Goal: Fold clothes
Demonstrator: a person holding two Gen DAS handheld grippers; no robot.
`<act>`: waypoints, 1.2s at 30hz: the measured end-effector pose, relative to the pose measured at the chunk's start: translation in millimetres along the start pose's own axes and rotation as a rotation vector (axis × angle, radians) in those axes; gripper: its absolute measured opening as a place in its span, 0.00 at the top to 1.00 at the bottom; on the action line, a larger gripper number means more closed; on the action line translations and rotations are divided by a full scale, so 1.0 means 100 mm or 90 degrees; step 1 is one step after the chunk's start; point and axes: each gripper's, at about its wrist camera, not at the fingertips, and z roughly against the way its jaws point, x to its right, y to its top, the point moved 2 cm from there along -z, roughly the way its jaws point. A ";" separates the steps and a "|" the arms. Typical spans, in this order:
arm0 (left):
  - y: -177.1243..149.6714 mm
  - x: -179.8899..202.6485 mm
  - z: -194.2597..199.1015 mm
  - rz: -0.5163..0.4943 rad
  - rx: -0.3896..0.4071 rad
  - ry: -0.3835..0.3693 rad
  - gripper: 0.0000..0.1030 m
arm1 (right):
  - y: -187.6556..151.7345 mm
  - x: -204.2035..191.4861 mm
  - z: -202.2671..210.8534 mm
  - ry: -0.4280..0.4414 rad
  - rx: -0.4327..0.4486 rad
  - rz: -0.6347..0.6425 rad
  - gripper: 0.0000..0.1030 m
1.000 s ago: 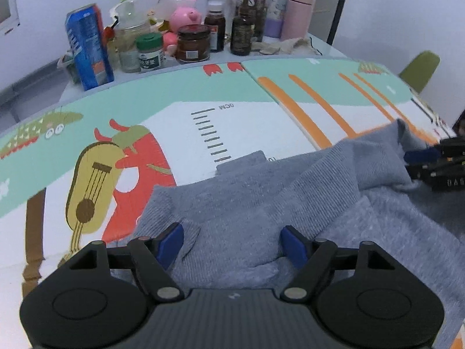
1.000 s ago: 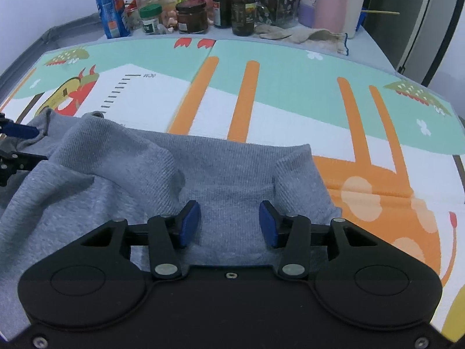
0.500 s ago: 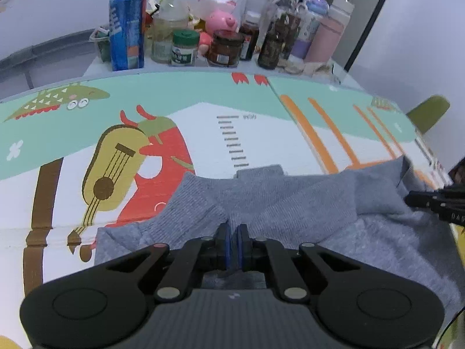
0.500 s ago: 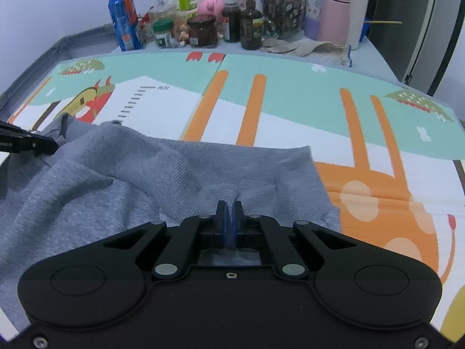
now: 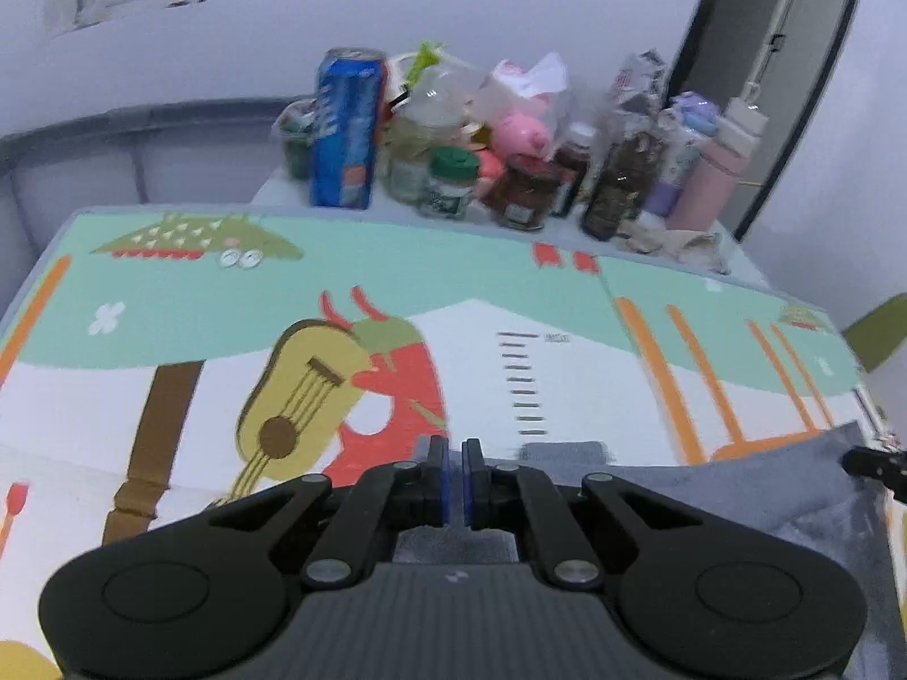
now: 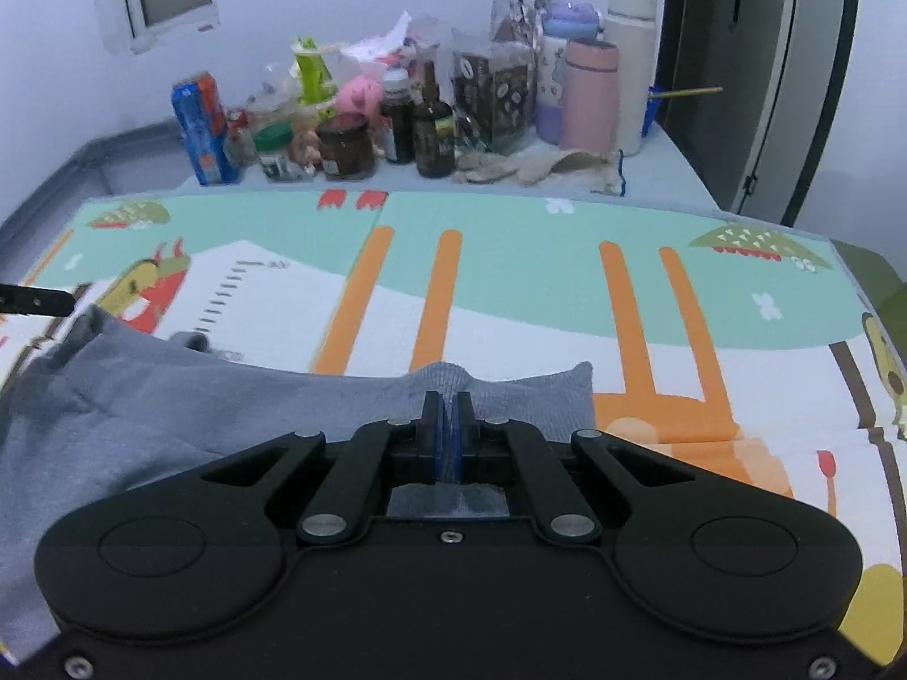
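— Where's the garment sitting from your seat?

— I see the grey sweater (image 6: 142, 413) on the cartoon play mat (image 6: 510, 260) that covers the counter. Taking the cluster of jars and bottles (image 6: 397, 119) at the back edge as my landmark, the sweater is at the opposite, near end of the mat, well apart from them.

— And your right side?

— My right gripper (image 6: 448, 425) has its fingers (image 6: 431, 425) pressed together on a fold of the sweater's ribbed edge; a small peak of knit rises just beyond the tips, on the side toward the jars.

— Left side?

— My left gripper (image 5: 452, 473) also has its fingers (image 5: 436, 476) nearly closed, with only a thin slit between the blue pads. Grey fabric (image 5: 737, 487) shows underneath and behind them, so I read it as pinching the sweater, though the view is blurred and the pinch itself is hard to make out.

— Anything else near the jars?

— A blue can (image 5: 347, 130) stands at the left end of that cluster, a pink flask (image 6: 586, 93) toward its right end, and a crumpled beige cloth (image 6: 538, 167) lies in front of the flask.
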 end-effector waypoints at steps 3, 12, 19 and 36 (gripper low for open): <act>-0.03 -0.01 -0.03 0.004 -0.001 -0.012 0.94 | -0.03 -0.01 -0.18 -0.023 -0.022 -0.006 0.98; -0.11 0.12 0.03 -0.033 -0.014 -0.055 0.44 | -0.14 0.02 -0.53 -0.059 -0.070 -0.047 0.96; -0.21 0.35 -0.16 -0.114 -0.060 0.002 0.37 | -0.12 0.05 -0.48 -0.058 -0.065 -0.078 0.92; -0.35 0.69 0.02 -0.213 -0.019 -0.005 0.39 | -0.19 0.26 0.02 -0.033 -0.002 -0.170 0.83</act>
